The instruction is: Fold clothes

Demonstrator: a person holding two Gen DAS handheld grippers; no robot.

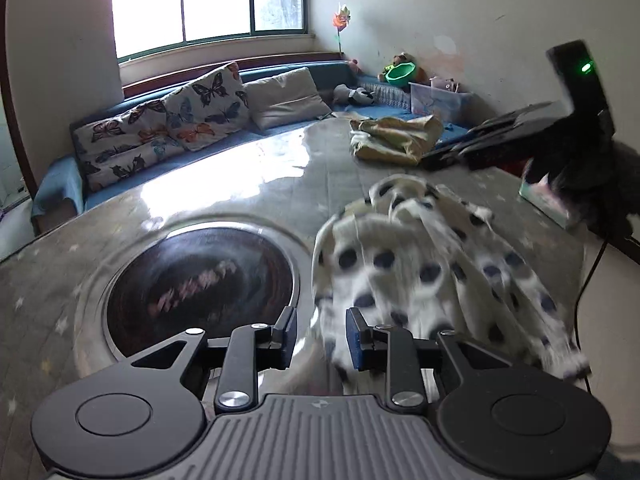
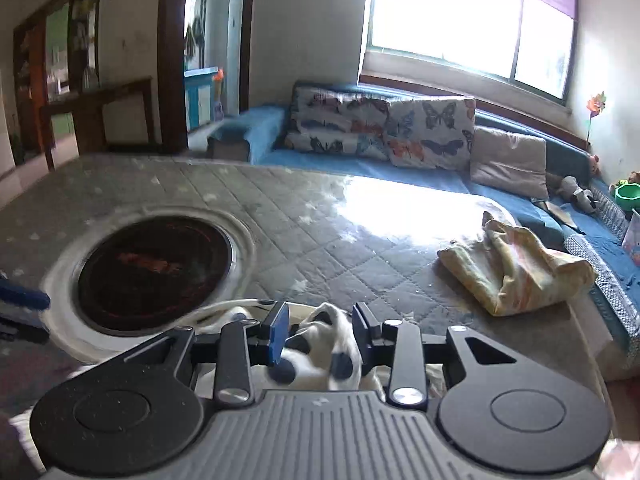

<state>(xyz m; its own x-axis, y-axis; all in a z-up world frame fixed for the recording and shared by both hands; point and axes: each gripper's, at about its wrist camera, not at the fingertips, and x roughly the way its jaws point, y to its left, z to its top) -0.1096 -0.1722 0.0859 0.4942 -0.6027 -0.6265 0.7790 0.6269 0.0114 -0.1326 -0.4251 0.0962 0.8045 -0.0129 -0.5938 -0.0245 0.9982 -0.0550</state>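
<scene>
Polka-dotted white fabric is what's in play right now, a spotted garment (image 1: 424,272) bunched up in a loose heap on the quilted grey table cover (image 2: 304,216). From the left gripper (image 1: 322,338) it sits at about 1 o'clock, spilling down toward the right-hand pad. That gripper's jaws stand apart, and the cloth looks like it's beside the right pad rather than pinched, though it's all motion-blurred so I wouldn't swear to it.

The right gripper (image 2: 320,334) has a wad of the same garment sitting between its blue pads, but the pads are spread fairly wide, so I honestly can't tell if it's gripping or if the cloth is just lying there.

Round dark burner plate (image 1: 200,280) is set into the table at 11 o'clock from both grippers, just beside the cloth.

Farther off, around 1 o'clock, there's a yellow garment (image 2: 516,268) lying in a rumpled, half-folded lump near the table's far edge. It could be one already done, or one waiting.

My read on progress: early days for the dotted one. No flat spread, no crease, nothing squared up. It needs laying out flat first, then the actual folds.
</scene>
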